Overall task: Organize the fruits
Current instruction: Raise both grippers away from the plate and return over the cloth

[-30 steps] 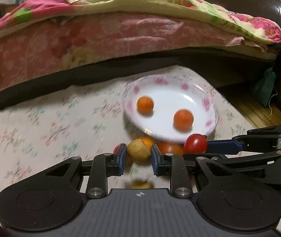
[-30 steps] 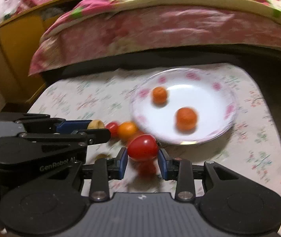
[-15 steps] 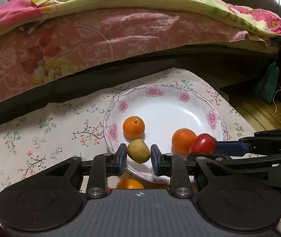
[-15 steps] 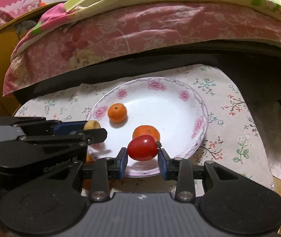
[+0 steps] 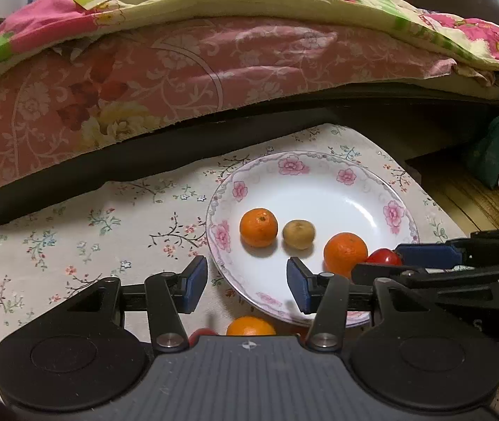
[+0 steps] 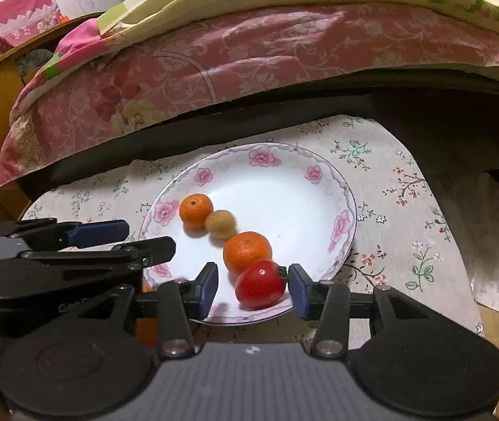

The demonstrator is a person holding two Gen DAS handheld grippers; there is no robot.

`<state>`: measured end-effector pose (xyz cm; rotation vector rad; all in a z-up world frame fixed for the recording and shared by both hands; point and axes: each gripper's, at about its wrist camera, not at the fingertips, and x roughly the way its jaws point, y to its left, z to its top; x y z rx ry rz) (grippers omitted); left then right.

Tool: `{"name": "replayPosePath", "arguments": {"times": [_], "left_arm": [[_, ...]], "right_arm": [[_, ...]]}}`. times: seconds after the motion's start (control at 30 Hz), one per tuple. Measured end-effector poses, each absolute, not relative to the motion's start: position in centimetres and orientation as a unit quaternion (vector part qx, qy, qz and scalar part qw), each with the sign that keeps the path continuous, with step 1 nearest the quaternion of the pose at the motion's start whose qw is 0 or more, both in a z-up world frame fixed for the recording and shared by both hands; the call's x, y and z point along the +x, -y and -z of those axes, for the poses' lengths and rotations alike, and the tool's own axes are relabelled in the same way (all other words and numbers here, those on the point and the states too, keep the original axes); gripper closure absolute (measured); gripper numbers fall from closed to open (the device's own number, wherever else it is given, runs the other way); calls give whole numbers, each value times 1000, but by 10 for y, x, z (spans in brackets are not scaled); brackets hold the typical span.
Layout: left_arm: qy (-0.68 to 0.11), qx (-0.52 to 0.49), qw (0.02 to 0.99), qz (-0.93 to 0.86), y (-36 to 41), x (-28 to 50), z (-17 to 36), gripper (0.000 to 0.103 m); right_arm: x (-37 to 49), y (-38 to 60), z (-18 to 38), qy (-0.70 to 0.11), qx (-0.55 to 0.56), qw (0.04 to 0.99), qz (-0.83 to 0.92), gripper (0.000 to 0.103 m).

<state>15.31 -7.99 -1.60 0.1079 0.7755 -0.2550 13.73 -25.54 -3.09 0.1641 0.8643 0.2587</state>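
Observation:
A white plate with pink flowers (image 5: 361, 189) (image 6: 284, 175) holds two oranges (image 5: 258, 227) (image 5: 345, 253), a yellow-brown fruit (image 5: 298, 234) (image 6: 220, 224) and a red tomato (image 6: 260, 284) (image 5: 383, 256). My left gripper (image 5: 247, 284) is open and empty over the plate's near rim. My right gripper (image 6: 253, 287) is open; the tomato lies on the plate between its fingers, against the right pad. Each gripper shows in the other's view: the right at the right edge (image 5: 435, 263), the left at the left edge (image 6: 109, 238).
The plate sits on a floral cloth (image 5: 74, 245) over a low table. Another orange (image 5: 249, 326) and a bit of red fruit (image 5: 202, 333) lie on the cloth just before the left gripper's body. A bed with pink quilts (image 5: 179, 70) stands right behind.
Both grippers moved forward over the plate and opened. The yellow-brown fruit dropped from the left gripper onto the plate; the tomato came down from the right gripper onto the plate.

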Motion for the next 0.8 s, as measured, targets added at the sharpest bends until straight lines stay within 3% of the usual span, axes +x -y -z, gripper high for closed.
{"name": "replayPosePath", "arguments": {"times": [0.27, 0.53, 0.7, 0.8], "left_arm": [[-359, 66, 924, 115, 75, 137, -3, 39], [-315, 70, 944, 74, 64, 101, -43, 16], [-277, 79, 956, 50, 53, 71, -68, 12], [-259, 73, 963, 31, 45, 56, -80, 0]], "right_arm": [[130, 253, 18, -405, 73, 903, -123, 35], [104, 251, -16, -380, 87, 912, -127, 35], [78, 242, -42, -351, 104, 920, -139, 35], [61, 232, -58, -329, 97, 929, -137, 35]]}}
